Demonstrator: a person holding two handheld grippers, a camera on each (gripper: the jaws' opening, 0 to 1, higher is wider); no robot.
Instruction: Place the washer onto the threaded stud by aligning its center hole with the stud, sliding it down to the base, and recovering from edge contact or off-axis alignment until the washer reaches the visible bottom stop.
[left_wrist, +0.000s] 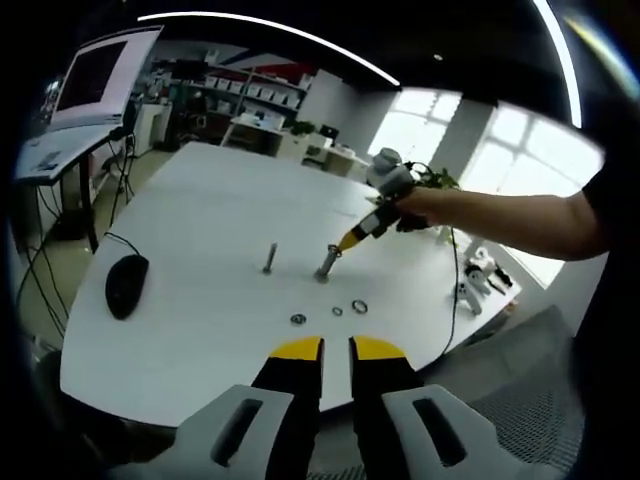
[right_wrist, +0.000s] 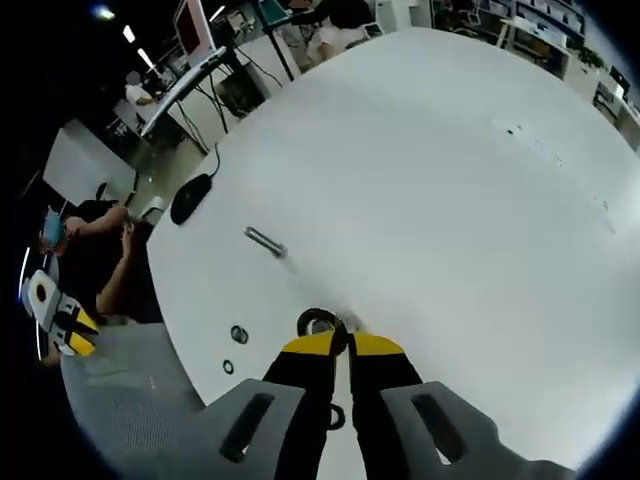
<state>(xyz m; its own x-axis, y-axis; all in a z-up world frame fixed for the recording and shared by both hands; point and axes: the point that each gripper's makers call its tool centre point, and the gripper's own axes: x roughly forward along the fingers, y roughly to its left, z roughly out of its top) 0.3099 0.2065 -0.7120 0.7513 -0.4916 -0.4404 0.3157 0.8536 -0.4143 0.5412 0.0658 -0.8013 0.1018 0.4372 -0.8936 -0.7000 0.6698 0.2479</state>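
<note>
Two threaded studs stand on the white table: a left stud and a right stud. In the left gripper view, my right gripper comes in from the right, held by a hand, its tips at the top of the right stud. In the right gripper view, my right gripper has its jaws almost together, pinching the rim of a dark washer just beyond the tips. The stud under it is mostly hidden. My left gripper hovers off the near table edge, jaws close together with nothing between them.
Three loose washers lie in front of the studs. A black mouse with a cable sits at the left. Small white objects rest near the right edge. A monitor stands at the far left.
</note>
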